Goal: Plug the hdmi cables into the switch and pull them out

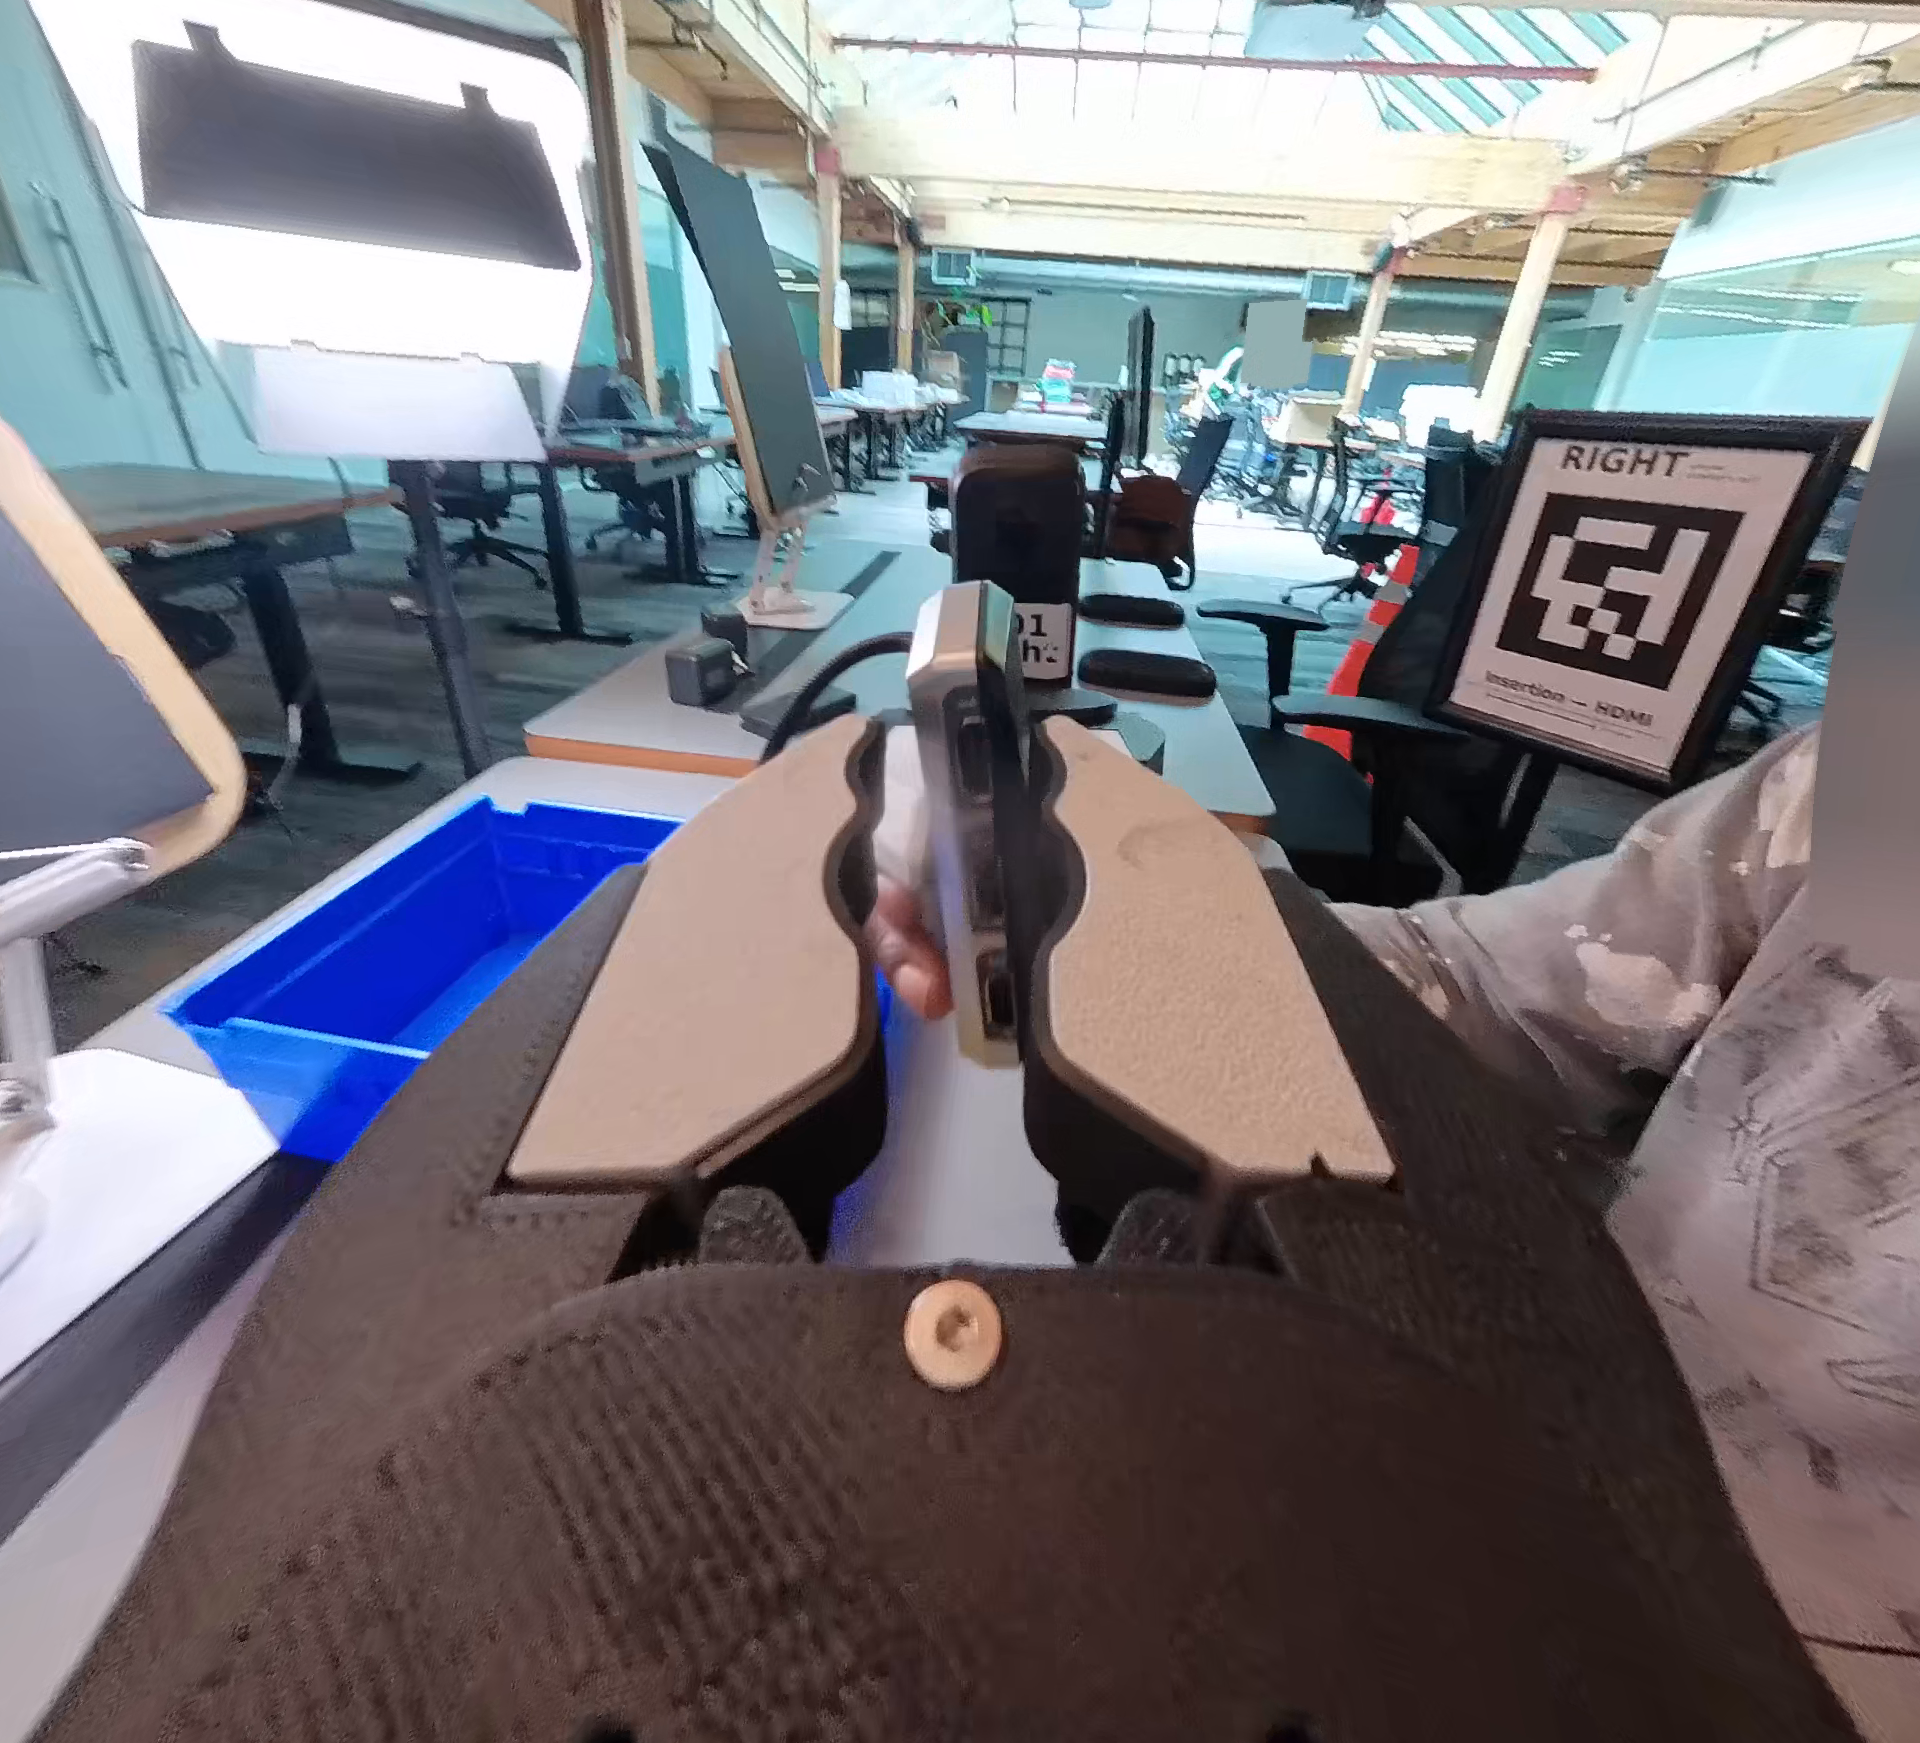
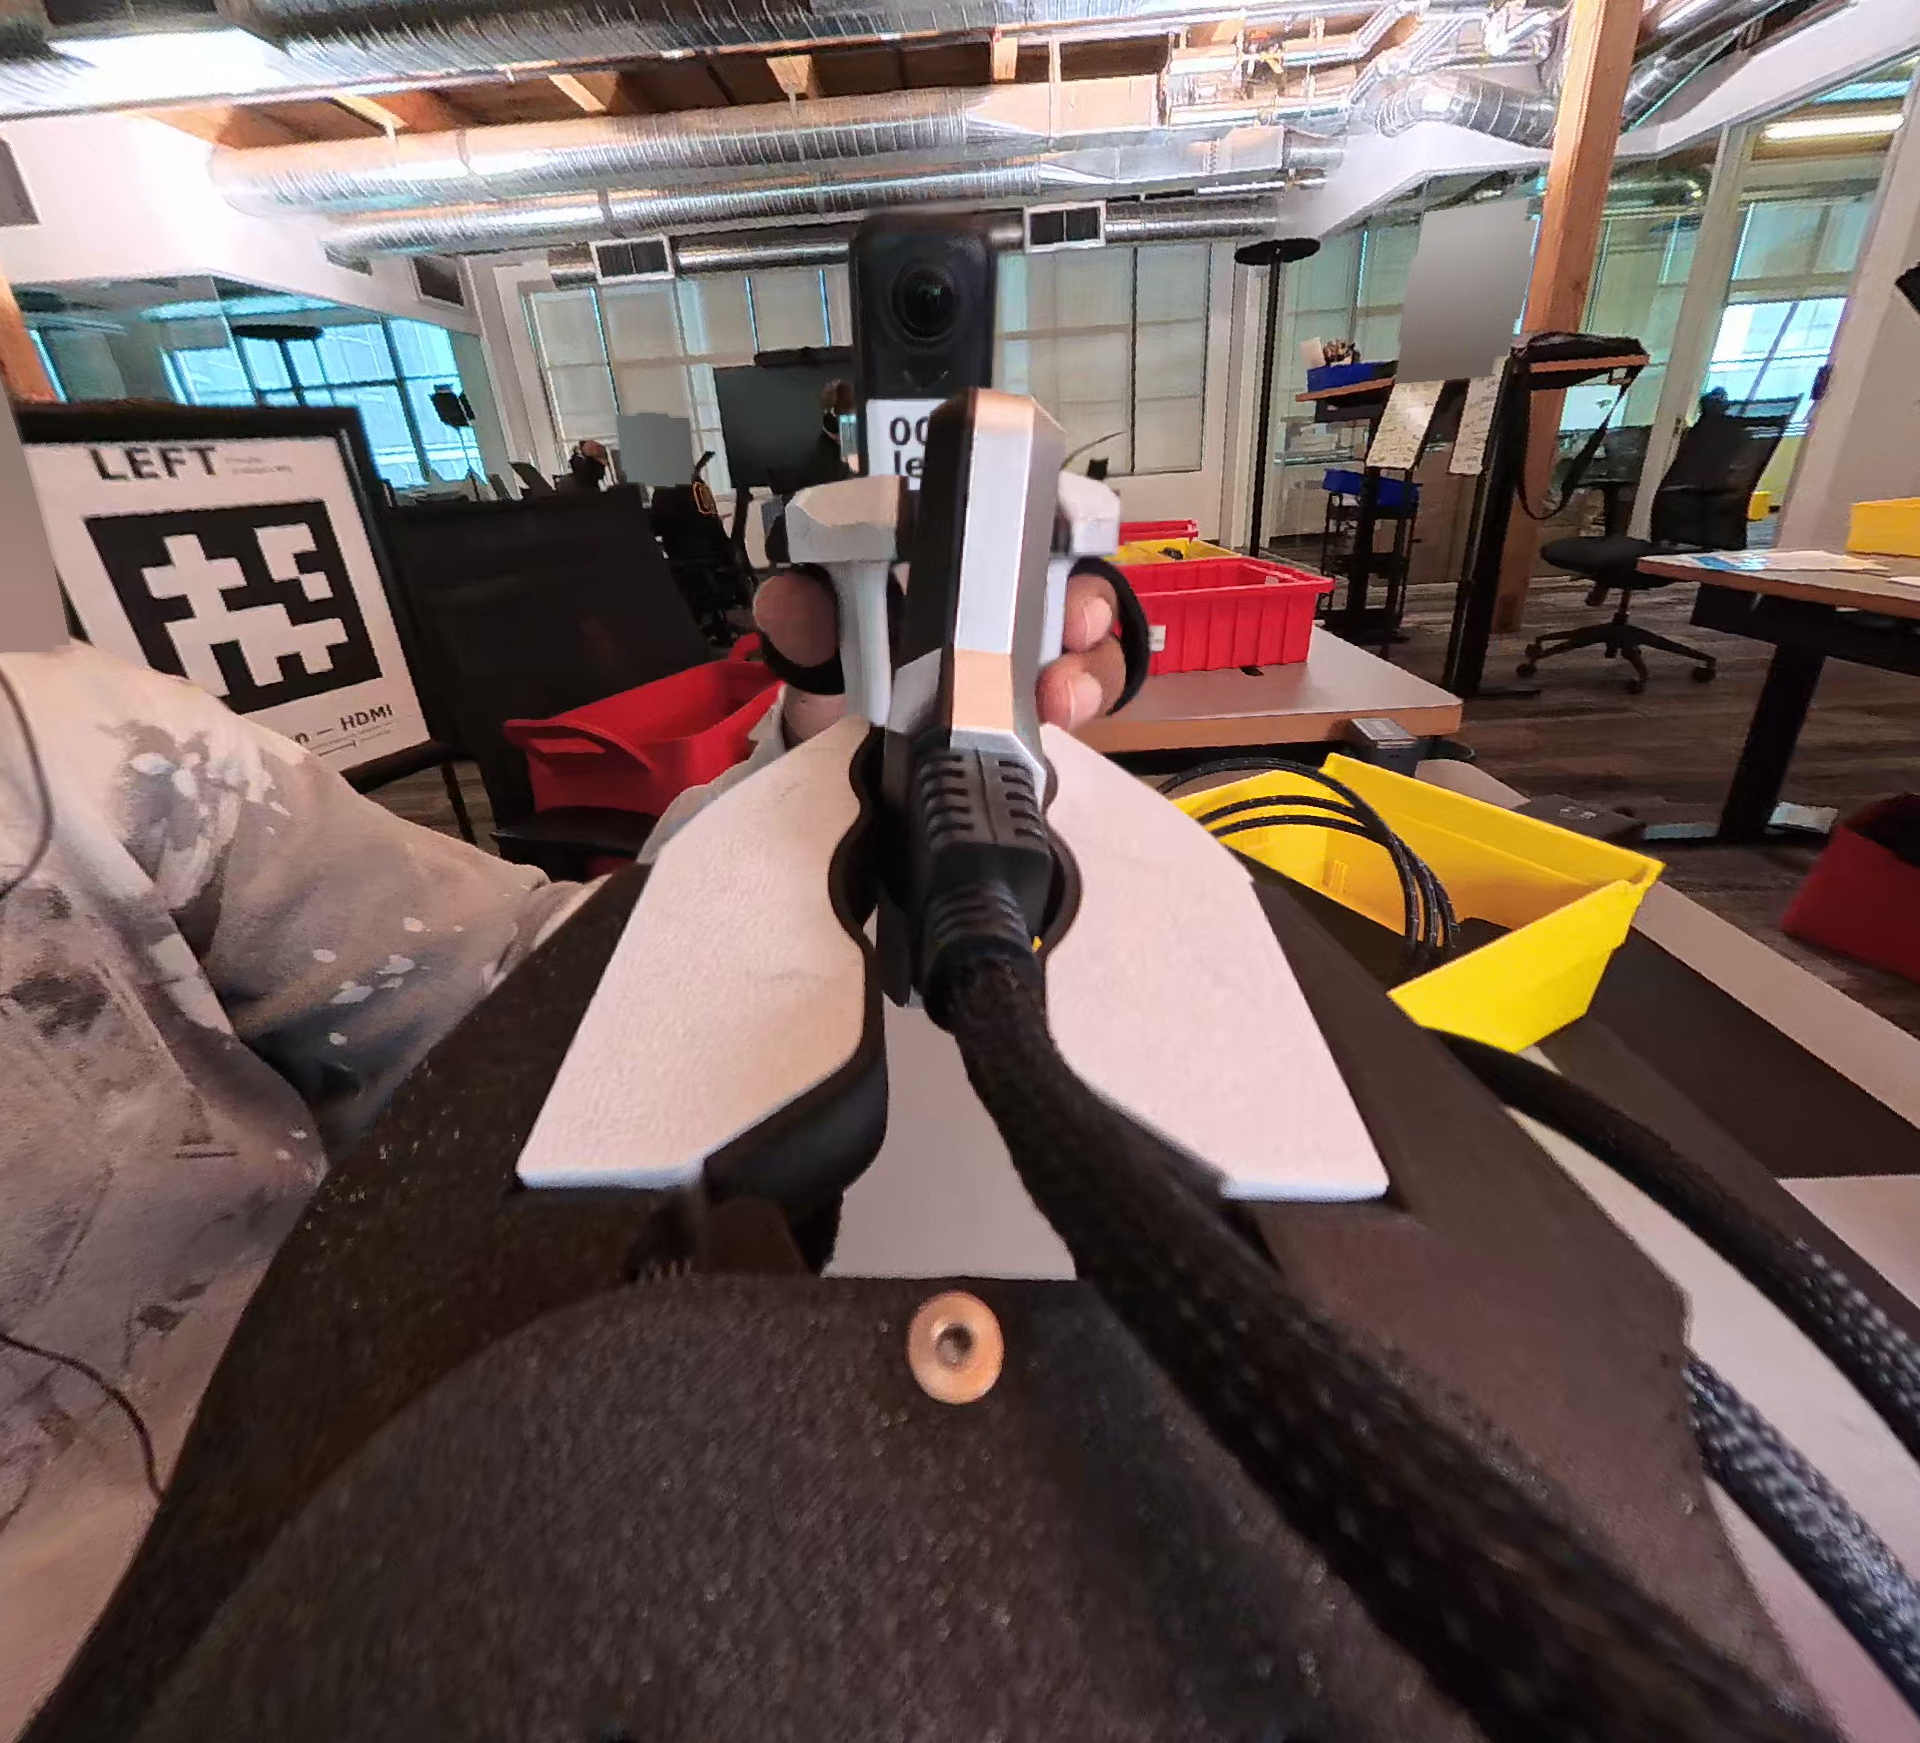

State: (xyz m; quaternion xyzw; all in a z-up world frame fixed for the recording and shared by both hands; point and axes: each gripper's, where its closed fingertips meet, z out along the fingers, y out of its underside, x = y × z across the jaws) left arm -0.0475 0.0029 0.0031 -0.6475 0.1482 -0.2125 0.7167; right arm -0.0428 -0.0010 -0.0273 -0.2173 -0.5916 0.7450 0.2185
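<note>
My left gripper [image 1: 956, 737] is shut on the HDMI switch [image 1: 961, 820], a silver box with a black face held on edge, with its side ports facing the camera. In the right wrist view the switch [image 2: 997, 571] stands upright between the left gripper's white fingers [image 2: 842, 540]. My right gripper [image 2: 961, 758] is shut on a black HDMI plug [image 2: 982, 820]. The plug's front end sits against the switch's near end with no metal tip showing. Its braided cable [image 2: 1143, 1174] runs back over the right gripper. The two grippers face each other.
A blue bin [image 1: 416, 945] sits on the table at the left. A yellow bin [image 2: 1538, 904] with coiled black cables [image 2: 1382, 852] sits at the right. Red bins [image 2: 644, 737] stand beyond. Framed marker signs [image 1: 1621, 602] [image 2: 229, 592] and the person's sleeve [image 1: 1662, 966] are close by.
</note>
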